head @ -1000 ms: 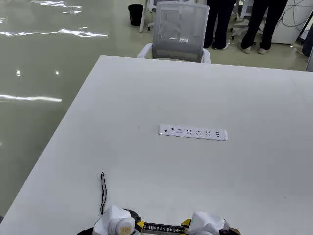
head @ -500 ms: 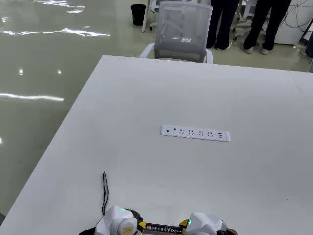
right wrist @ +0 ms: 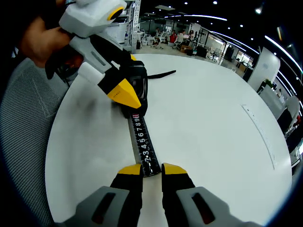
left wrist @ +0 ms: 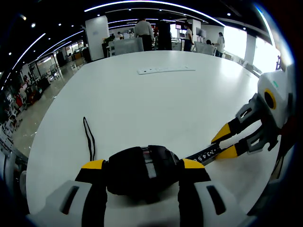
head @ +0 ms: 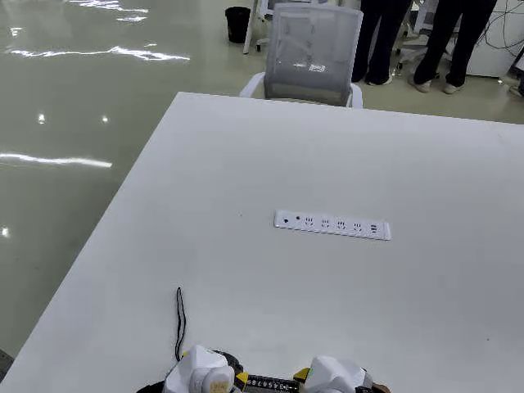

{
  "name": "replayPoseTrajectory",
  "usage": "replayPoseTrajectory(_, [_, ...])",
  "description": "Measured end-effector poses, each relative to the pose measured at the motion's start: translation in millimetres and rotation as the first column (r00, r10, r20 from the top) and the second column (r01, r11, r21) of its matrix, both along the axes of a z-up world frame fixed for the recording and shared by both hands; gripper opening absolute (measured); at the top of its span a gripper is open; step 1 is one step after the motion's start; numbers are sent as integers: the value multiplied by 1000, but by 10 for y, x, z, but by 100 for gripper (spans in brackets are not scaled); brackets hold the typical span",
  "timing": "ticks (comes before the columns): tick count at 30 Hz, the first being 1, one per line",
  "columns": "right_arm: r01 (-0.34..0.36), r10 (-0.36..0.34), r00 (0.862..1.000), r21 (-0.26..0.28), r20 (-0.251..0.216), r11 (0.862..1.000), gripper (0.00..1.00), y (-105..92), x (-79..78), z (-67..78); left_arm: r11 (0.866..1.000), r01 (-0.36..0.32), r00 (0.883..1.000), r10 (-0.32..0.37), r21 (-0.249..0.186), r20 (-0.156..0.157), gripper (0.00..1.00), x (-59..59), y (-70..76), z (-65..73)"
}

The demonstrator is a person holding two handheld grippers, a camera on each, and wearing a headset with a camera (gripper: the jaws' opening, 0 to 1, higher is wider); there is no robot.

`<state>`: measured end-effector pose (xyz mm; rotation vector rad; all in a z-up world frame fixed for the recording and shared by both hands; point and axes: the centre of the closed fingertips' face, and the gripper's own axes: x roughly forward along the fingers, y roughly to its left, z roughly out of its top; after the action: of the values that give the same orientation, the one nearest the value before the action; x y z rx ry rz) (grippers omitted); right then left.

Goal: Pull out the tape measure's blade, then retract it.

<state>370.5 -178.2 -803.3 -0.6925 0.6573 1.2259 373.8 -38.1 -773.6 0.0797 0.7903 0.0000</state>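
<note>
Head view: short stretch of blade [head: 268, 381] at the white table's [head: 327, 155] near edge, power strip [head: 332, 224] mid-table | Left gripper view: left gripper [left wrist: 142, 164] clamped around the black tape measure [left wrist: 142, 174] | Right gripper view: right gripper [right wrist: 146, 169] pinching the blade's end.

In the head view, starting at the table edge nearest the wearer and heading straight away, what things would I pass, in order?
tape measure → black strap → white power strip → grey mesh chair → standing people's legs
</note>
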Motion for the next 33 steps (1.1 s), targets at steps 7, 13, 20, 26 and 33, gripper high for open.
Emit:
replayPoseTrajectory(7, [-8,8,1000,3,-1,1000,13,72,-6,-7,1000,-2,1000,2,-1,2,57,2,-4,0])
replayPoseTrajectory(13, [-15,15,1000,6,-3,1000,13,130,-20,1,1000,-4,1000,4,-1,3,57,1,-6,-2])
replayPoseTrajectory(20, [-35,35,999,3,-2,999,13,237,-32,2,1000,-3,1000,3,-1,2,57,-6,-1,2])
replayPoseTrajectory(26, [-49,49,999,3,3,999,13,318,-30,15,1000,1,1000,-1,1,1,57,3,8,0])
replayPoseTrajectory(33, [-49,49,999,9,2,999,13,355,-29,7,1000,-2,1000,2,0,3,57,0,17,8])
